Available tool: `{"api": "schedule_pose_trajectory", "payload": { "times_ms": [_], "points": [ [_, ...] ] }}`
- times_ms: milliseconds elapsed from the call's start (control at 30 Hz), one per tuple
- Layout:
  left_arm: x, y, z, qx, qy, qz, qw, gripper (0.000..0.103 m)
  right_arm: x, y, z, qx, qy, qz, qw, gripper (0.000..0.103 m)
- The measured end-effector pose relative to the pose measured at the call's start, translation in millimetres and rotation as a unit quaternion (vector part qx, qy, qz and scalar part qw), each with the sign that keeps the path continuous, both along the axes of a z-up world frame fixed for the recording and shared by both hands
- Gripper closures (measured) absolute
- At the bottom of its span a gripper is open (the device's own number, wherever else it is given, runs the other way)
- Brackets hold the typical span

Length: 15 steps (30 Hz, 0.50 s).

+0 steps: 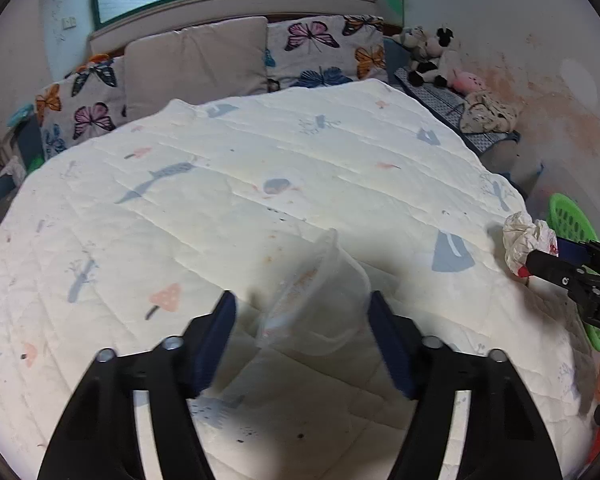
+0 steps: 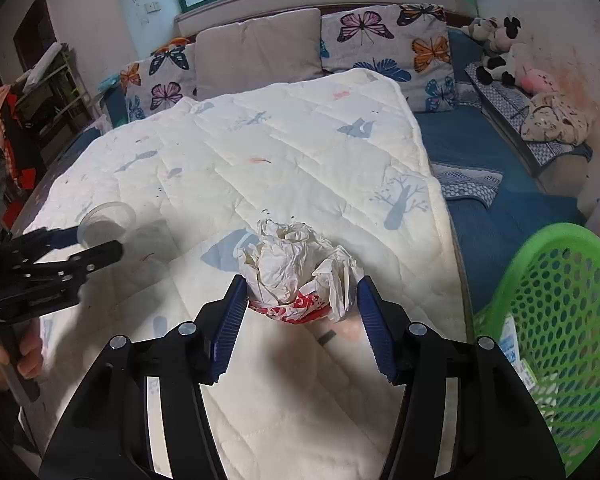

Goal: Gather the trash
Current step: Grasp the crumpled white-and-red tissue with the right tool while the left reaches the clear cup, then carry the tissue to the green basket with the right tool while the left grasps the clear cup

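Right wrist view: the right gripper (image 2: 300, 312) clamps a crumpled paper wrapper (image 2: 300, 272) at frame centre, beside the green basket (image 2: 548, 320) awaiting trash, while the left gripper (image 1: 300, 336) straddles, unclenched, a clear plastic cup (image 1: 320, 304) on the quilt (image 1: 260, 160).

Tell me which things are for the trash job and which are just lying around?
For the job: clear plastic cup, crumpled paper wrapper, green basket, left tool, right tool.
Just lying around: butterfly pillows, stuffed cow, quilt.

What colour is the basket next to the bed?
Bright green, with holes all over; the right wrist view shows it best.
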State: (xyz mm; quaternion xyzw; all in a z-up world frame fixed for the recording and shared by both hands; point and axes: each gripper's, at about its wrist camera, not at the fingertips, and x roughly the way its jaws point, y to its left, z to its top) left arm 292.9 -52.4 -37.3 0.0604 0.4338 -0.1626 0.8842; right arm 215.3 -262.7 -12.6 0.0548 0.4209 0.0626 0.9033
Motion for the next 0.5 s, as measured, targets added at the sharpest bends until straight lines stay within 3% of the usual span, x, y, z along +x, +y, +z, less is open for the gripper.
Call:
{"api": "schedule_pose_trajectory", "payload": {
  "times_ms": [100,500],
  "points": [
    [-2,-2,-2,-0.004,-0.001,-0.010,0.9999,0.054,-8,-2,4,0.002,-0.004,0.001,1.000,0.046],
    [-29,-8,13,-0.039,0.002,-0.020,0.9990,0.056,-51,-14,16,0.007,-0.018,-0.008,1.000,0.046]
  ]
}}
